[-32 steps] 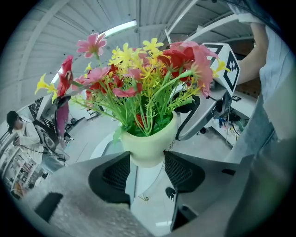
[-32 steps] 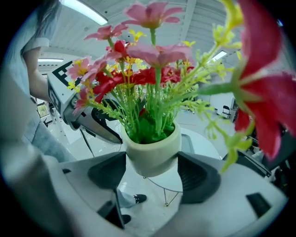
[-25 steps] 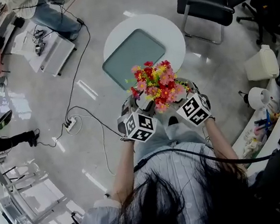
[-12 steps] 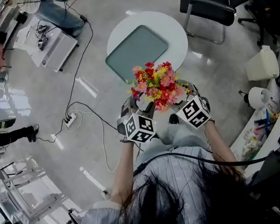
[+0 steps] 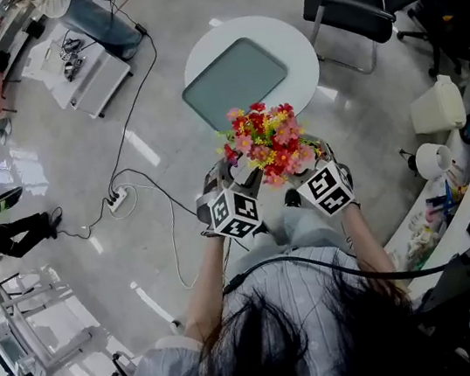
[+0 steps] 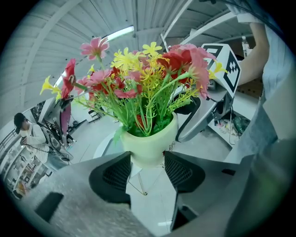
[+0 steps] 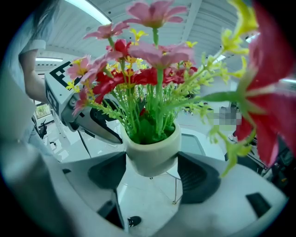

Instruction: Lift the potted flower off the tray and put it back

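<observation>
In the head view, the potted flower (image 5: 267, 140) is up in the air in front of the person, off the tray (image 5: 235, 78). The left gripper (image 5: 236, 181) is at the flower's 8 o'clock and the right gripper (image 5: 310, 169) is at its 4 o'clock. The grey tray lies on a round white table (image 5: 295, 36), between 11 and 12 o'clock from the flower and well apart from it.

In the left gripper view, the two black jaws squeeze the pale pot (image 6: 149, 144), one at its 9 o'clock and one at its 3 o'clock. Red, pink and yellow blooms stand up above it.

In the right gripper view, this gripper's jaws squeeze the same pot from both sides, low down. The floor shows under the pot.
</observation>
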A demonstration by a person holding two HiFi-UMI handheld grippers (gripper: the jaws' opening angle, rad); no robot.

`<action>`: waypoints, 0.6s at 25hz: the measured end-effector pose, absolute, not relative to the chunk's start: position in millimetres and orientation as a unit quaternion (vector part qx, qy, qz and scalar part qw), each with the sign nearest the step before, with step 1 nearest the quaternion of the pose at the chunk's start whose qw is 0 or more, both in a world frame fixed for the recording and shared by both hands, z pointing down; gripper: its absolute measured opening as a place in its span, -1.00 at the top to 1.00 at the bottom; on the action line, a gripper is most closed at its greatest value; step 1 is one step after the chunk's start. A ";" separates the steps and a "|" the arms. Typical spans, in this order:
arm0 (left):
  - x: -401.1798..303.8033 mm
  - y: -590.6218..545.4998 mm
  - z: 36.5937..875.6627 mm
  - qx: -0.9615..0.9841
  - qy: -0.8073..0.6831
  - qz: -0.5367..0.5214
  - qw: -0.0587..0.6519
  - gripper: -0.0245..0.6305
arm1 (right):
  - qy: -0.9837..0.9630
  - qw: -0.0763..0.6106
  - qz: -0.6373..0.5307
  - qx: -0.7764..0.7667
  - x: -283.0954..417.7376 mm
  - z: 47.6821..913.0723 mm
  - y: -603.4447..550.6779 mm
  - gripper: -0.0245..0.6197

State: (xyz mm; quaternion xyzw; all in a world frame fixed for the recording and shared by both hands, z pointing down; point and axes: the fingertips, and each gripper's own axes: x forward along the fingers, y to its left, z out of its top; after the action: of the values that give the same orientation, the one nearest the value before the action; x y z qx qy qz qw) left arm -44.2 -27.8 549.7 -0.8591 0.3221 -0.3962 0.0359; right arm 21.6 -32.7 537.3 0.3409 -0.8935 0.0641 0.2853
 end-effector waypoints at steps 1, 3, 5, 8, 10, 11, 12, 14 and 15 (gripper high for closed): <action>-45.7 -27.5 549.5 -0.859 0.322 -0.395 0.036 0.24 | -0.893 0.285 0.064 0.342 19.9 536.8 -32.4 -0.13; -48.0 -26.9 549.6 -0.860 0.323 -0.394 0.036 0.24 | -0.893 0.286 0.063 0.343 17.5 536.7 -31.7 -0.13; -50.4 -27.4 550.0 -0.860 0.323 -0.393 0.034 0.24 | -0.892 0.287 0.063 0.343 15.2 536.9 -32.1 -0.13; -52.2 -29.7 550.0 -0.860 0.322 -0.394 0.032 0.24 | -0.892 0.287 0.064 0.343 13.3 536.3 -34.4 -0.13; -52.5 -31.7 550.7 -0.860 0.321 -0.394 0.031 0.24 | -0.892 0.288 0.065 0.342 13.1 537.1 -36.2 -0.13; -52.7 -33.1 551.6 -0.860 0.321 -0.395 0.030 0.24 | -0.892 0.289 0.065 0.341 13.0 538.1 -37.7 -0.13; -53.0 -35.1 552.9 -0.860 0.321 -0.395 0.028 0.24 | -0.892 0.291 0.066 0.339 12.9 539.3 -39.9 -0.13; -53.6 -41.4 555.7 -0.860 0.322 -0.394 0.023 0.24 | -0.893 0.294 0.064 0.334 12.3 541.7 -46.9 -0.13; -53.8 -45.8 557.1 -0.860 0.324 -0.393 0.021 0.24 | -0.894 0.294 0.063 0.331 12.1 543.1 -51.8 -0.13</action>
State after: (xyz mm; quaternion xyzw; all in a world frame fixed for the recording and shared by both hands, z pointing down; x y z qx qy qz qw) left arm -53.8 -45.8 557.1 -0.8602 0.3238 -0.3934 0.0207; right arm 12.1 -51.8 543.1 0.3312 -0.8943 0.0630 0.2943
